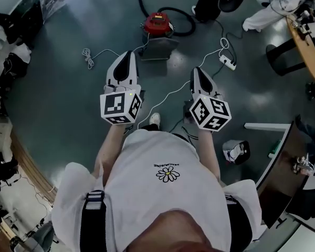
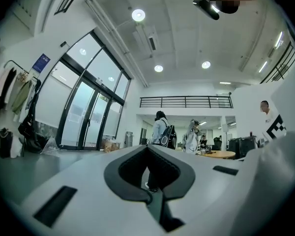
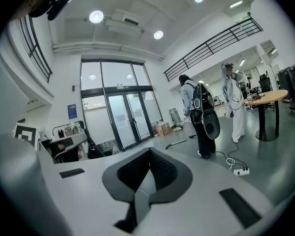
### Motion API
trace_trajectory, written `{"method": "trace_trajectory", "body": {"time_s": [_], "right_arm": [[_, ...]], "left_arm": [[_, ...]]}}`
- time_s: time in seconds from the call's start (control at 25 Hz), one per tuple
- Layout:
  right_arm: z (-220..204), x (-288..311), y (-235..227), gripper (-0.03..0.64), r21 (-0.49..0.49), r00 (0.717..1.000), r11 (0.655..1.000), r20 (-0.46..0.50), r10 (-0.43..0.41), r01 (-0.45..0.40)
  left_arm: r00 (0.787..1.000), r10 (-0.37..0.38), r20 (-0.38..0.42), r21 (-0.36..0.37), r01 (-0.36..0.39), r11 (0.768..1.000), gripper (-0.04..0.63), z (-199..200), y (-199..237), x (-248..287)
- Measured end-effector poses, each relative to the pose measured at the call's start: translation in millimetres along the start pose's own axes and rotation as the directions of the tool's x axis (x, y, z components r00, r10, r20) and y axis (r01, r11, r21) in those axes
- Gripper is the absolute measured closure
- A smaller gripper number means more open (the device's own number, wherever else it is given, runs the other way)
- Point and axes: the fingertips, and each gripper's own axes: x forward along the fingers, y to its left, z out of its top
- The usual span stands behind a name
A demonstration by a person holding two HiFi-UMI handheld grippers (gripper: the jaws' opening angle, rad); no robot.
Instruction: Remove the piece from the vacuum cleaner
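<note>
A red vacuum cleaner (image 1: 157, 23) stands on the grey floor ahead of me, its black hose (image 1: 185, 21) looping behind it. A flat grey piece (image 1: 158, 48) lies against its front. My left gripper (image 1: 127, 55) points toward the vacuum from the lower left and stays short of the grey piece. The right gripper (image 1: 198, 70) is held further right, away from the vacuum. Both are shut with nothing between the jaws. The left gripper (image 2: 148, 148) and the right gripper (image 3: 148, 150) look level across the room in their own views, where the vacuum does not show.
A white power strip (image 1: 228, 62) and its cable lie right of the vacuum; a coiled white cord (image 1: 87, 57) lies left. People stand at the back (image 1: 210, 1), near a round wooden table (image 1: 304, 41). A desk (image 1: 278, 161) and a small bin (image 1: 236, 152) are at my right.
</note>
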Motion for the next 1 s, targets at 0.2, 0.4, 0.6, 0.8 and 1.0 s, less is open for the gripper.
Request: {"method": "trace_trajectory", "body": {"time_s": [0.2, 0.4, 0.6, 0.8, 1.0], "right_arm": [[-3, 61, -3, 0.606, 0.029, 0.999, 1.0, -0.055, 0.001, 0.0], [-4, 104, -6, 0.606, 0.036, 0.997, 0.999, -0.062, 0.039, -0.037], [15, 158, 5, 0.606, -0.065, 0.987, 0.986, 0.02, 0.157, -0.155], [30, 216, -9, 0.604, -0.076, 0.964, 0.962, 0.018, 0.265, -0.263], [59, 292, -53, 0.539, -0.104, 0.963, 0.957, -0.032, 0.269, -0.27]], "left_arm": [[0.998, 0.039, -0.047, 0.0, -0.039, 0.999, 0.595, -10, 42, 54], [0.991, 0.089, -0.097, -0.026, -0.092, 0.995, 0.595, -28, 69, 79], [0.991, 0.088, -0.101, -0.027, -0.091, 0.995, 0.595, -42, 93, 124], [0.993, 0.063, -0.095, -0.005, -0.064, 0.998, 0.595, -48, 96, 186], [0.993, 0.044, -0.112, -0.002, -0.045, 0.999, 0.595, -46, 103, 282]]}}
